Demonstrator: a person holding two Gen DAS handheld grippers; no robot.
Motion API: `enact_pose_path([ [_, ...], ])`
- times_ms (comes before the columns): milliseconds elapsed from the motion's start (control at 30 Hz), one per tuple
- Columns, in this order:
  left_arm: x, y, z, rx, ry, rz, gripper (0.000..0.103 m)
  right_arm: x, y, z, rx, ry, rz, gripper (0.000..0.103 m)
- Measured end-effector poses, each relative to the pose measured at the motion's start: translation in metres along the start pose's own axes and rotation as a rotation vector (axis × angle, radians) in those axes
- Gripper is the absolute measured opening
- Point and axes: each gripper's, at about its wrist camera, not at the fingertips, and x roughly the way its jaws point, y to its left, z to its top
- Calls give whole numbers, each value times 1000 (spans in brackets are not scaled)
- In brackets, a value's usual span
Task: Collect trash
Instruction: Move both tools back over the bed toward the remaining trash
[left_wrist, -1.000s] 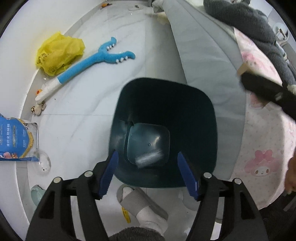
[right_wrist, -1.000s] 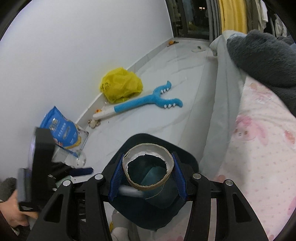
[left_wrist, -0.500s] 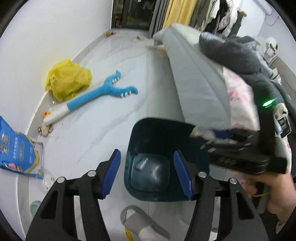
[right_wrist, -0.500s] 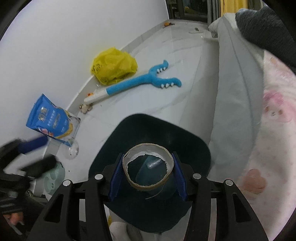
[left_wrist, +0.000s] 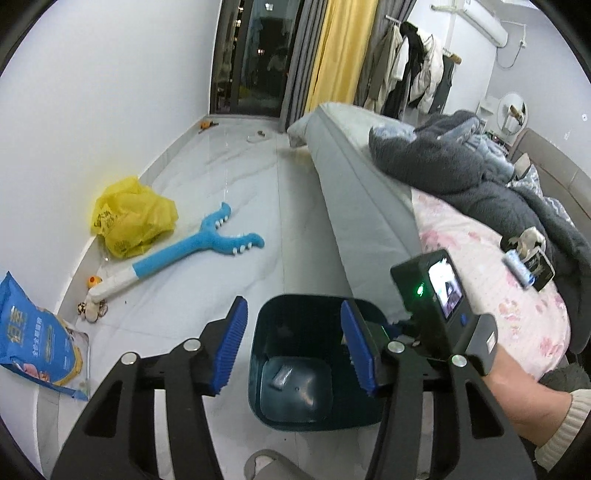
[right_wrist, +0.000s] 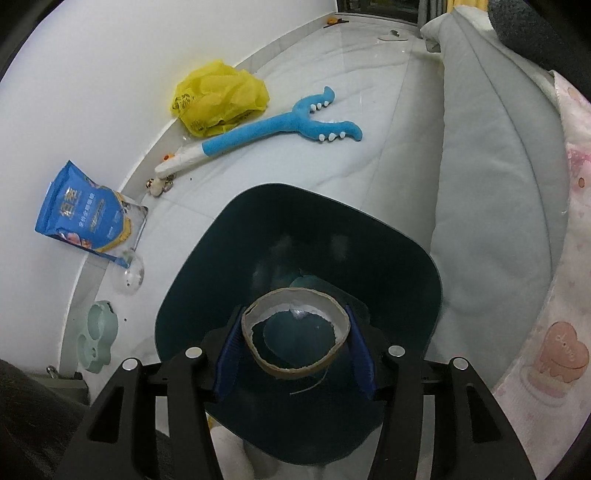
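Left wrist view: bin (left_wrist: 314, 369) is the landmark here, dark teal, open-topped, standing on the pale floor (left_wrist: 258, 206) hard against the bed (left_wrist: 369, 206).
Left gripper (left_wrist: 293, 350): nothing between the blue pads, jaws closing on air, poised above the bin's mouth.
Inside the bin: one small pale scrap (left_wrist: 281, 376) on the bottom.
Beyond the bin: blue plush toy (left_wrist: 192, 254) and yellow plastic bag (left_wrist: 131, 218), well apart from it, by the wall; blue pouch (left_wrist: 33, 343) off the bin's left side.
Right of the bin: the person's hand (left_wrist: 517, 387) with the other tool, close by — likely crowding if both go in together.

Right wrist view: cardboard ring (right_wrist: 295, 334) sits between the pads of the right gripper (right_wrist: 295, 347), directly over the bin's (right_wrist: 424, 266) opening.
Grip: jaws opening; the right pad looks just off the ring, the left still near or on it.
Handling: probably light, thin-walled, easily squashed; hold across the outer wall, gently. A loose thread hangs from it and may snag.
Obstacles: none visible below the ring; bin mouth wide.
Left of the bin: blue pouch (right_wrist: 88, 218), green dish (right_wrist: 98, 336).
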Motion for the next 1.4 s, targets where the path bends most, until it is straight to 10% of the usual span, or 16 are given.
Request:
enact_pose_path([
  [533,-22,-32,21,0,-128,-37,66,-77,-13,-3,-41,-199,89,80],
  [933,-18,-96,36,27,-163,-100,90,-164,-62,-29,-60,-445,4,88],
  [1400,20,-176,31,90,-83,-143,94,-238,-148,-73,-51,-553,-163,89],
])
